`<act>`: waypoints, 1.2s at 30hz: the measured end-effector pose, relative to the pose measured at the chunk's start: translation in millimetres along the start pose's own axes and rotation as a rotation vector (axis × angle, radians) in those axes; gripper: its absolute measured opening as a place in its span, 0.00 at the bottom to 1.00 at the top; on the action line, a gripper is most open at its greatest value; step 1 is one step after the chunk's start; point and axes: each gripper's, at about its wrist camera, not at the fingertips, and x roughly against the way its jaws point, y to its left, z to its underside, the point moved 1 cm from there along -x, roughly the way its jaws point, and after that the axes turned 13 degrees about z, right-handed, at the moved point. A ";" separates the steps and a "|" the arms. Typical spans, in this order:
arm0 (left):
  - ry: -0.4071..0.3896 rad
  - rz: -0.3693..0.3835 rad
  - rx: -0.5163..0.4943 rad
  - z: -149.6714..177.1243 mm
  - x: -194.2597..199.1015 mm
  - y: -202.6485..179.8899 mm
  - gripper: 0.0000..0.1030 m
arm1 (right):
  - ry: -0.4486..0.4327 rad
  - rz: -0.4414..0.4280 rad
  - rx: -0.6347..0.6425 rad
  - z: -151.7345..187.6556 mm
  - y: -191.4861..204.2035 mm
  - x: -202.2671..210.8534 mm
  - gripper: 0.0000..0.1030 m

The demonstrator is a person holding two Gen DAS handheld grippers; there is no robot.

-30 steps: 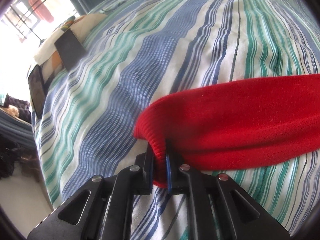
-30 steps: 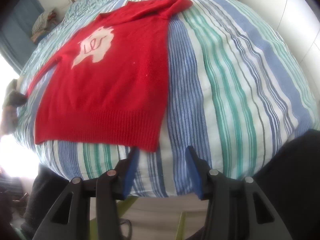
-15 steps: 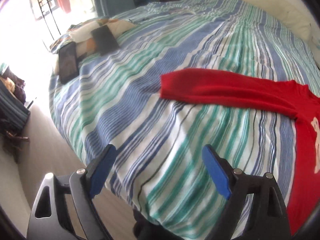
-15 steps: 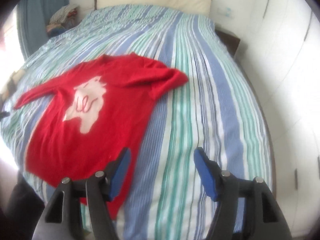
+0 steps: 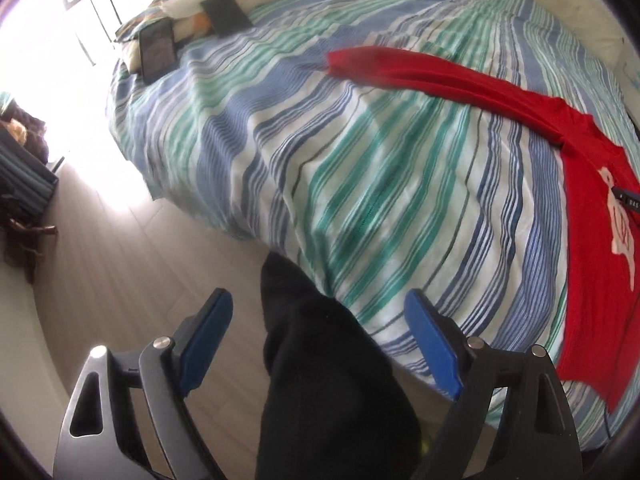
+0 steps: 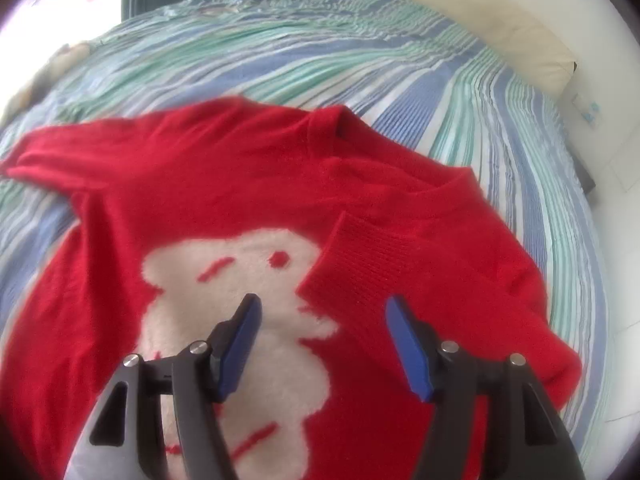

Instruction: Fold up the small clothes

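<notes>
- Right wrist view: red sweater [image 6: 248,184] spread face up on striped bed [image 6: 500,92], white figure [image 6: 248,320] on the chest visible.
- Right sleeve [image 6: 380,264] already folded in across the chest; ribbed cuff lying over the edge of the white figure, just ahead of the right gripper [image 6: 324,344].
- Right gripper: fingers spread apart, nothing between them, poised low over the chest near the cuff. Contact with the fabric not determinable.
- Left wrist view: left gripper [image 5: 320,344] held off the bed edge, over floor [image 5: 140,264] and a dark trouser leg [image 5: 320,380]; fingers wide apart, nothing held.
- Left sleeve [image 5: 420,72] stretched straight out across the bed, flat, not yet folded.
- Two dark tablets [image 5: 158,50] on pillows at the far corner, well apart from the sweater.
- Progress, as judged: early. One sleeve in; other sleeve, and body folds, outstanding.
- Likely next step: take left cuff and carry it over the chest to match the right one.
- Hem condition not fully shown in either view.
</notes>
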 end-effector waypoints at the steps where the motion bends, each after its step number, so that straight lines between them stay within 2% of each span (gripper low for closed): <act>1: -0.004 -0.007 0.003 -0.2 1.4 3.4 0.86 | 0.027 0.008 -0.025 0.1 -2.8 -10.1 0.37; 2: -0.012 -0.010 0.007 -0.9 3.3 6.7 0.86 | 0.035 0.009 -0.080 1.9 -12.8 -13.1 0.02; 6: -0.033 0.015 0.023 -1.0 6.2 12.5 0.86 | -0.050 -0.017 -0.404 34.5 -102.5 28.0 0.03; 8: -0.032 0.039 0.025 -2.5 2.8 8.2 0.86 | -0.092 0.008 -0.534 71.5 -160.6 60.4 0.03; 10: -0.031 0.076 0.026 -6.0 -2.3 -1.9 0.86 | -0.101 0.074 -0.647 119.8 -219.9 93.5 0.03; 12: -0.020 0.114 0.021 -10.3 -8.4 -16.6 0.86 | -0.087 0.142 -0.763 175.0 -274.5 121.4 0.03; 14: -0.002 0.162 0.010 -13.7 -14.6 -35.5 0.86 | -0.038 0.201 -0.845 222.5 -315.4 136.9 0.04; 16: 0.021 0.206 -0.017 -16.1 -18.0 -58.8 0.85 | 0.022 0.245 -0.896 259.5 -342.7 137.9 0.04; 17: 0.024 0.223 -0.038 -16.9 -17.0 -70.6 0.85 | 0.050 0.233 -0.927 276.0 -353.0 131.6 0.04; 21: 0.002 0.254 -0.124 -17.1 0.1 -107.2 0.85 | 0.192 0.120 -1.096 338.3 -359.9 88.8 0.04; 25: 0.013 0.256 -0.146 -12.0 6.5 -114.1 0.85 | 0.242 0.015 -1.237 376.8 -347.3 61.0 0.04; 27: 0.027 0.237 -0.149 -8.6 3.1 -111.6 0.85 | 0.255 0.012 -1.264 381.5 -343.0 54.5 0.03; 29: 0.042 0.213 -0.147 -5.0 -1.1 -107.3 0.85 | 0.288 0.063 -1.277 384.4 -344.6 54.4 0.02; 32: 0.046 0.194 -0.144 0.8 -4.0 -101.5 0.85 | 0.328 0.089 -1.272 392.3 -343.6 48.5 0.02; 36: 0.067 0.185 -0.150 8.8 -10.4 -98.0 0.85 | 0.333 0.104 -1.260 393.3 -341.9 45.0 0.02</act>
